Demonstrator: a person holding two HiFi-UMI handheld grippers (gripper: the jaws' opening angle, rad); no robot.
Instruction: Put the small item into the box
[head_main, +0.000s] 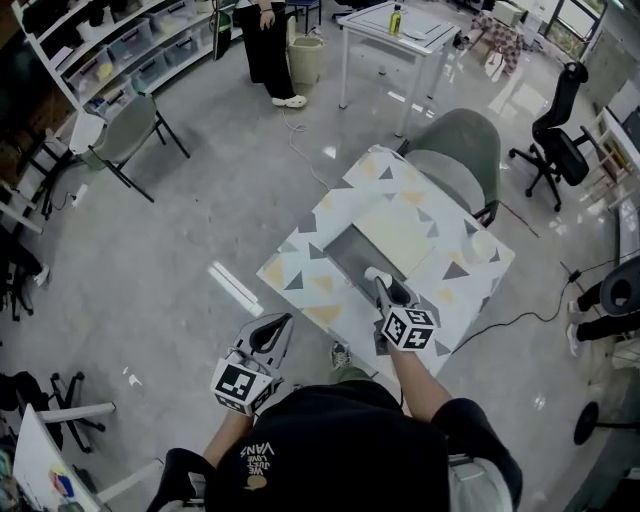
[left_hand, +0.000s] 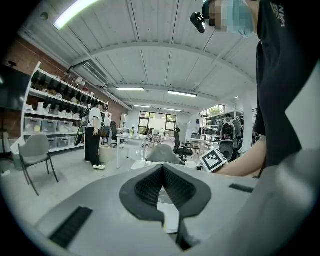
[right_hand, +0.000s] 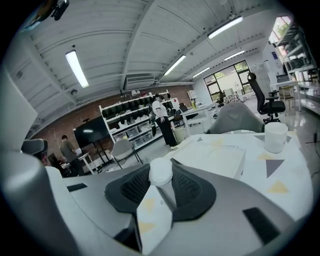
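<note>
white cloth with grey and yellow triangles covers the worktop (head_main: 300, 268) in the head view. an open box (head_main: 350, 248) sits near its middle, and a white cup (head_main: 484, 246) stands toward the far right corner. the right tool (head_main: 383, 286) reaches in over the near edge, clamped on the small item (head_main: 375, 272), a white cylinder, right at the near side of the box. the left tool (head_main: 283, 322) is off the worktop to the near left, above the floor.

in the left gripper view, the left tool (left_hand: 162, 169) has its tips together with nothing between them.

in the right gripper view, the right tool (right_hand: 161, 181) presses its pads on both sides of the small item (right_hand: 161, 171), which stands upright. the box (right_hand: 212, 157) lies just beyond it, and the cup (right_hand: 275, 136) is at the far right.
</note>
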